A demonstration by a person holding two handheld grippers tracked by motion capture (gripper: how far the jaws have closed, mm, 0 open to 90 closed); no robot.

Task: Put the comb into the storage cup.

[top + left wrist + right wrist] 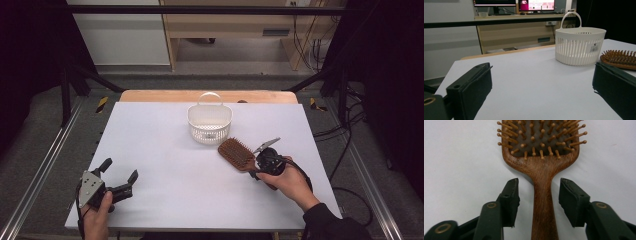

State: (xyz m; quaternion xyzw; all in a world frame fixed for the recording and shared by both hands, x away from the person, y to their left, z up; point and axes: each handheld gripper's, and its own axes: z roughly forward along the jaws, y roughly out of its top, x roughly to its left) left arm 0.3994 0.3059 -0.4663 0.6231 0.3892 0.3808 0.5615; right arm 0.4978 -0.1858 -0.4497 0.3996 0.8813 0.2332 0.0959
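Jaws of right gripper (539, 191) straddle one hairbrush (541, 170) untouched; left gripper (120, 175) gapes empty; one basket (210, 122).

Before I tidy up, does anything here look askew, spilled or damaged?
Nothing stands out. The white slotted plastic basket stands upright, and the brown wooden paddle hairbrush lies intact, bristles up, its handle between the right gripper's open jaws.

Brown wooden paddle hairbrush (236, 154) lies bristles-up beside the basket (210, 123).
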